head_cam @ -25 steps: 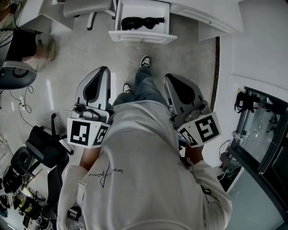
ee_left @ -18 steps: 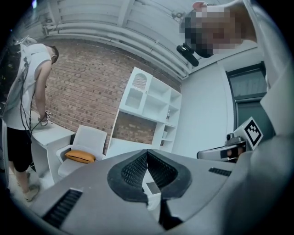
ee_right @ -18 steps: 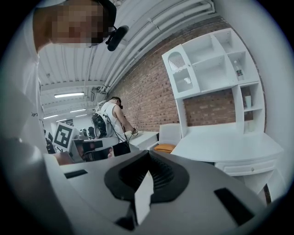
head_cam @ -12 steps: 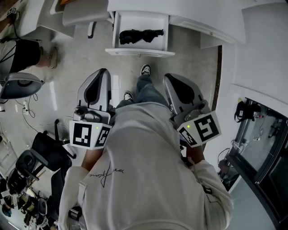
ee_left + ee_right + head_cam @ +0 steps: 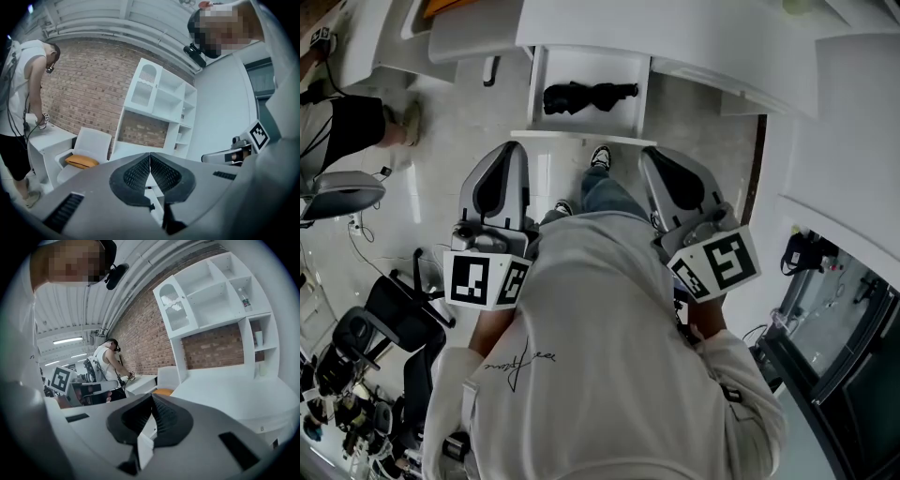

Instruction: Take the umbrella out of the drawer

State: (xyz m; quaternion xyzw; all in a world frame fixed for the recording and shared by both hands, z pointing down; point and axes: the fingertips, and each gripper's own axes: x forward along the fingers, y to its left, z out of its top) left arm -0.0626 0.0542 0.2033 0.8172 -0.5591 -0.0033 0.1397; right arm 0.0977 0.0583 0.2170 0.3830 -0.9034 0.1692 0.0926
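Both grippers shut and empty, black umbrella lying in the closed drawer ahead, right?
No: the drawer is open, as the head view shows. The black umbrella lies in it; the left gripper and right gripper are shut and empty.

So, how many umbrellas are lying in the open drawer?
1. A black umbrella lies crosswise in the open white drawer, about in its middle. No second one shows there.
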